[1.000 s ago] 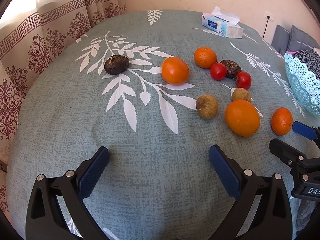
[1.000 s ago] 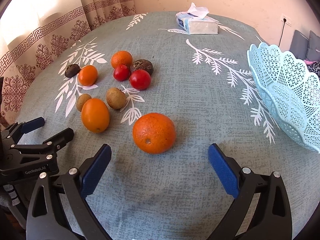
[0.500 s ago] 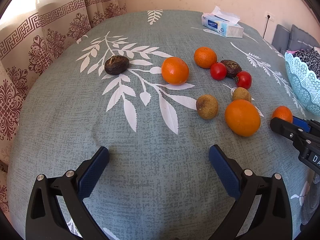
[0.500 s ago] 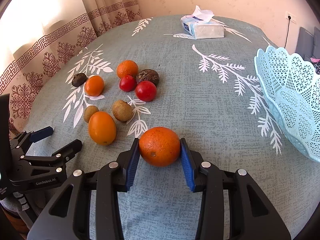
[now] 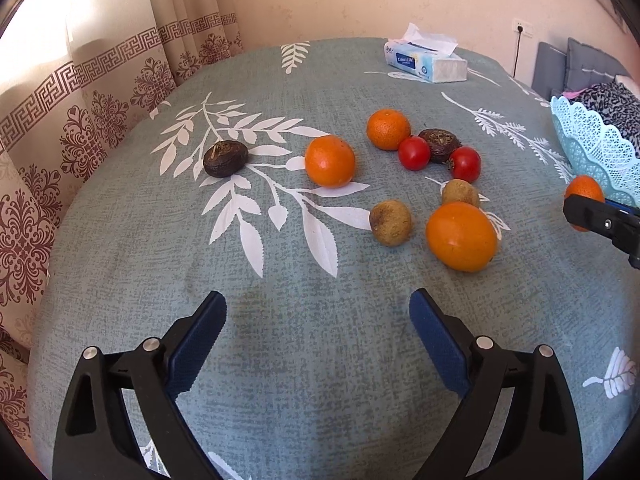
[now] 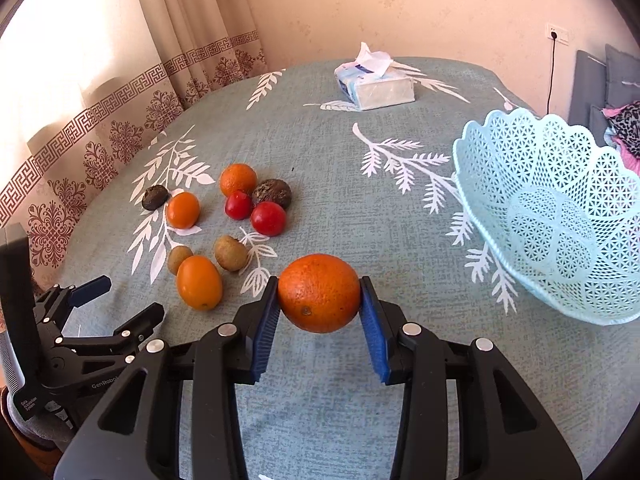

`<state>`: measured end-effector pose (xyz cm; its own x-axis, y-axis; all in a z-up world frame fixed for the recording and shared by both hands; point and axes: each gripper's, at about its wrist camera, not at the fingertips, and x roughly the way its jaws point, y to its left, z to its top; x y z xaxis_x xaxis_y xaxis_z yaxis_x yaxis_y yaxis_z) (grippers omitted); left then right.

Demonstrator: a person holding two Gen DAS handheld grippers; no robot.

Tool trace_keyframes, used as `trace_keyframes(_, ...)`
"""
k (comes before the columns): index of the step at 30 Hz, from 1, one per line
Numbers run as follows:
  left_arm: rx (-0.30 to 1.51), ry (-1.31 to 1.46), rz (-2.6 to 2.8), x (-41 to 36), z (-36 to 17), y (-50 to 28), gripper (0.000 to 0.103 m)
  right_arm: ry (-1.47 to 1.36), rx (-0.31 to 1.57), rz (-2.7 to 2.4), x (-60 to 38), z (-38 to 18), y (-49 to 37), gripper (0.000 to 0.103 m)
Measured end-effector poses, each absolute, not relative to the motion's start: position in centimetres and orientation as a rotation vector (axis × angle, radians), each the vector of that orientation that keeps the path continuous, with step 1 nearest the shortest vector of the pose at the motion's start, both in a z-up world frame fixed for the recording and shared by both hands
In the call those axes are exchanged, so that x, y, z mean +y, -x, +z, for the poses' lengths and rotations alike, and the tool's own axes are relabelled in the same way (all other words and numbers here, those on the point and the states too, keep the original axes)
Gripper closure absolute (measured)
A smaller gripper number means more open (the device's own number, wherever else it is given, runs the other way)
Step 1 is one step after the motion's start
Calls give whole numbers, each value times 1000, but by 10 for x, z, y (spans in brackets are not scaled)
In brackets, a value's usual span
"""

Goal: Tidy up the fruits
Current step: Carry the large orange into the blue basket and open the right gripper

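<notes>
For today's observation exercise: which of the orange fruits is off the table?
The large orange clamped in the right gripper jaws; the others lie on the tablecloth.

The right tongs (image 6: 319, 312), wide apart a second ago, now clamp their blue pads onto the large round orange (image 6: 319, 293) and raise it off the grey leaf-print worktop (image 6: 328, 408), while the left tongs (image 5: 318, 340) have just been closing slightly on nothing.

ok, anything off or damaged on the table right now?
Nothing spilled or broken. Basket sits tilted, empty. Two brown fruits look dull and shrivelled, possibly past it. Right gripper holds the orange cleanly; left gripper is open and empty.
</notes>
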<state>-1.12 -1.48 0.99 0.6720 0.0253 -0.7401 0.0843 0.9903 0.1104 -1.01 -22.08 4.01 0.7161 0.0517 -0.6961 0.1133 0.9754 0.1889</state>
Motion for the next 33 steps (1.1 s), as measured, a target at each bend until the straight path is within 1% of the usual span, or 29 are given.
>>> trace_keyframes(6, 822, -35, -164, -31, 24, 15, 20, -246, 711, -83, -240, 57, 20, 63)
trace_keyframes(13, 808, -74, -213, -70, 31, 6, 28, -223, 613, -176, -261, 78, 38, 62)
trace_keyframes(15, 819, -81, -223, -77, 30, 1, 35, -236, 597, -203, -271, 80, 41, 62)
trace_keyframes(17, 823, -88, -223, -82, 27, -4, 38, -244, 583, -237, -281, 82, 43, 62)
trace_keyframes(18, 830, -88, -218, -82, 25, -8, 43, -245, 577, -254, -286, 82, 44, 62)
trace_keyframes(19, 841, -81, -213, -82, 23, -12, 45, -247, 570, -270, -291, 83, 46, 62)
trace_keyframes(21, 865, -55, -214, -80, 19, -18, 54, -258, 559, -294, -301, 83, 49, 62)
trace_keyframes(23, 885, -41, -219, -77, 14, -20, 58, -268, 551, -316, -310, 83, 51, 62)
trace_keyframes(30, 886, -15, -222, -74, 14, -20, 59, -311, 543, -390, -337, 76, 55, 62)
trace_keyframes(31, 885, -15, -220, -74, 14, -19, 59, -320, 543, -397, -340, 75, 56, 61)
trace_keyframes(33, 881, -11, -221, -74, 17, -17, 59, -344, 530, -417, -347, 73, 59, 48)
